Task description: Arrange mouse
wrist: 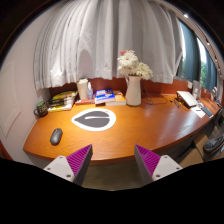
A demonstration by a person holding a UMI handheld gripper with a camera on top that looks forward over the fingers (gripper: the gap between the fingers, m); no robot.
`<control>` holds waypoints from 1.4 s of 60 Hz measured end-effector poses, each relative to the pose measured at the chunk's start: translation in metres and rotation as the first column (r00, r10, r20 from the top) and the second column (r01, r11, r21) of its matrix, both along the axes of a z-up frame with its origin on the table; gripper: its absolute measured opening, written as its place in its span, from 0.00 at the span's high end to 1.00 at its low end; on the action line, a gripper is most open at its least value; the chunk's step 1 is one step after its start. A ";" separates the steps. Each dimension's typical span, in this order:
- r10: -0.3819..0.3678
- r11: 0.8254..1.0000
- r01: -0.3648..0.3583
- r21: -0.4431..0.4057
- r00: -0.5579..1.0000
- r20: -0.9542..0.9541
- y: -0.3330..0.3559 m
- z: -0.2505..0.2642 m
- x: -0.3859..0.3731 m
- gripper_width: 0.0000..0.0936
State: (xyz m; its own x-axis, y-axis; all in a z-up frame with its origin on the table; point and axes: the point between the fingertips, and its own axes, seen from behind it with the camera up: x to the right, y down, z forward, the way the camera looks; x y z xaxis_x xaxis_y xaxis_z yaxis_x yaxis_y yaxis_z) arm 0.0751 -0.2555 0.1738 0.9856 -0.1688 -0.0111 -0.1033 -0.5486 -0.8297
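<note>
A dark grey mouse (56, 136) lies on the wooden desk (150, 125), to the left of a white round mouse pad with a dark oval centre (94, 119). My gripper (114, 160) is open and empty, its purple pads (80, 157) spread wide. It hangs in front of the desk's near edge, well short of the mouse, which lies ahead and to the left of the left finger.
A white vase with flowers (133, 85) stands at the back of the desk. Books and boxes (85, 95) lie at the back left, papers (188, 98) at the far right. White curtains hang behind.
</note>
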 end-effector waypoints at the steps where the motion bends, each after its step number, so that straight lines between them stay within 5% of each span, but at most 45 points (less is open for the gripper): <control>1: 0.014 1.000 -0.015 -0.015 1.000 -0.013 -0.002 -0.009 -0.014 0.10; 24: 0.273 0.940 -0.299 -0.166 0.948 -0.162 0.035 -0.049 -0.216 0.08; 31: 0.288 0.931 -0.314 -0.188 0.946 -0.150 0.065 -0.047 -0.223 0.08; 41: 0.236 0.944 -0.255 -0.210 0.965 -0.113 0.104 -0.028 -0.183 0.09; 46: 0.224 0.943 -0.234 -0.235 0.972 -0.071 0.114 -0.021 -0.152 0.23; 50: 0.248 0.934 -0.262 -0.244 0.965 -0.086 0.117 -0.025 -0.133 0.47; 61: 0.228 0.914 -0.253 -0.317 0.967 -0.116 0.118 0.003 -0.090 0.59; 70: 0.295 0.876 -0.307 -0.372 0.951 -0.089 0.124 0.056 -0.032 0.64; 79: 0.297 0.941 -0.293 -0.170 0.955 0.000 0.184 0.214 0.055 0.63; 84: 0.268 0.961 -0.267 -0.069 0.963 0.004 0.220 0.276 0.116 0.63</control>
State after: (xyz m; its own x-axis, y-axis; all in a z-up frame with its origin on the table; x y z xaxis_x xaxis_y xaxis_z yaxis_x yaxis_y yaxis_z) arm 0.1911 -0.0352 0.4502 0.9948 0.1014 0.0047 0.0658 -0.6094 -0.7902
